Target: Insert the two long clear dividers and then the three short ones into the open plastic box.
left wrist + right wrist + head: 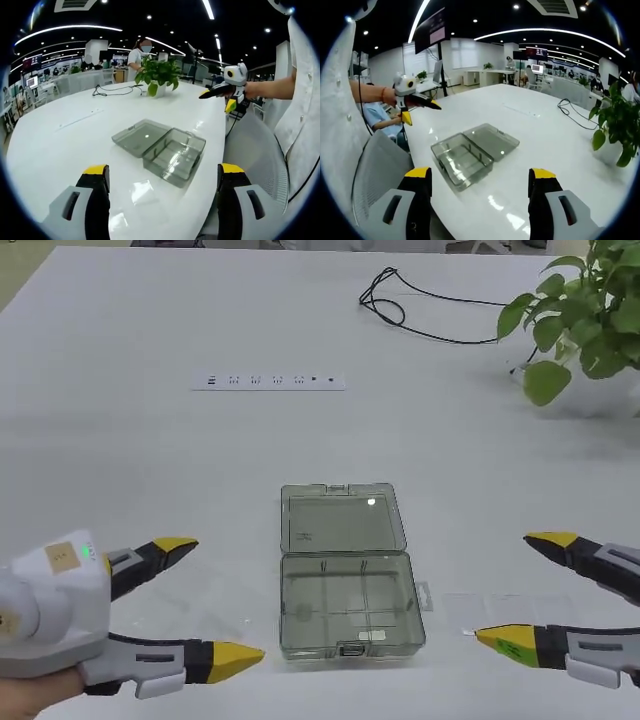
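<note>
Fingers (235,655) of left gripper (226,598) and right gripper (502,587) gape empty, flanking the open box (285,605) on the table (150,460). Faint clear dividers (510,608) just right of it look light, stiff and slippery, so pinch a long edge.

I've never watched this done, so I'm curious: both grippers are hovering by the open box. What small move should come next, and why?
Probably ease the right gripper down onto the clear dividers lying flat on the table beside the box. Its jaws stand open, nothing is held, and the box looks empty.
</note>
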